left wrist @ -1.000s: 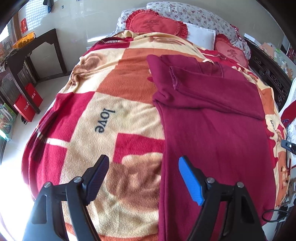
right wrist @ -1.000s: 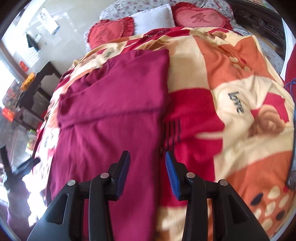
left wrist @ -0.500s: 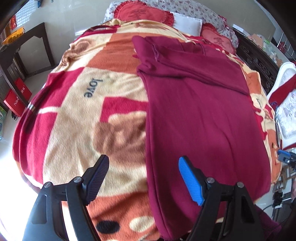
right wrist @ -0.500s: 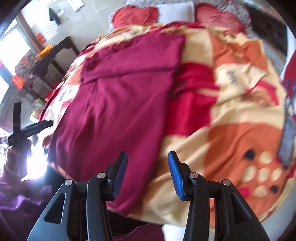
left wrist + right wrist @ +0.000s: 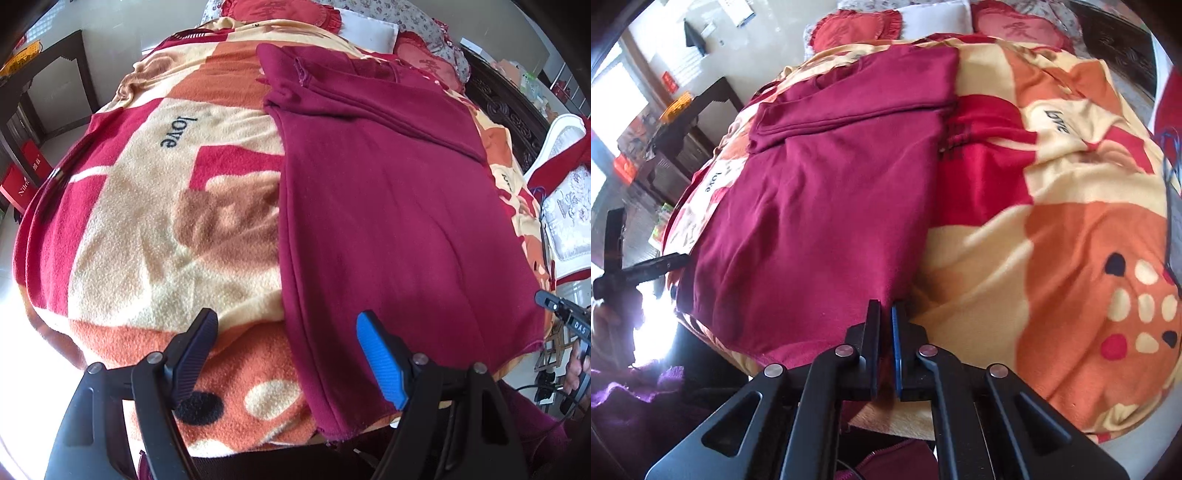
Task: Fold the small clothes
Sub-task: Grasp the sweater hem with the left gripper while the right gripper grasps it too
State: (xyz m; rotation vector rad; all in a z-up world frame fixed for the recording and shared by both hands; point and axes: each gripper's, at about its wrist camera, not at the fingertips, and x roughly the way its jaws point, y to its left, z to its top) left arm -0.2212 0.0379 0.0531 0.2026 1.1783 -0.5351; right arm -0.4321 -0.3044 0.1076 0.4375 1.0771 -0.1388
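At garment (image 5: pixel 820 221) hem, right gripper (image 5: pixel 885 314) pinches its corner; left gripper (image 5: pixel 286 354) wide

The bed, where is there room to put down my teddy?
Free: the blanket left of the maroon garment, around the word "love", and the spotted orange part on the garment's other side. Crowded: the middle strip under the garment, the pillows at the head, and the near edge by the tongs.

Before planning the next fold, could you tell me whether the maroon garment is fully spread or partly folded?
Partly folded: the maroon garment lies flat, its far end doubled over.
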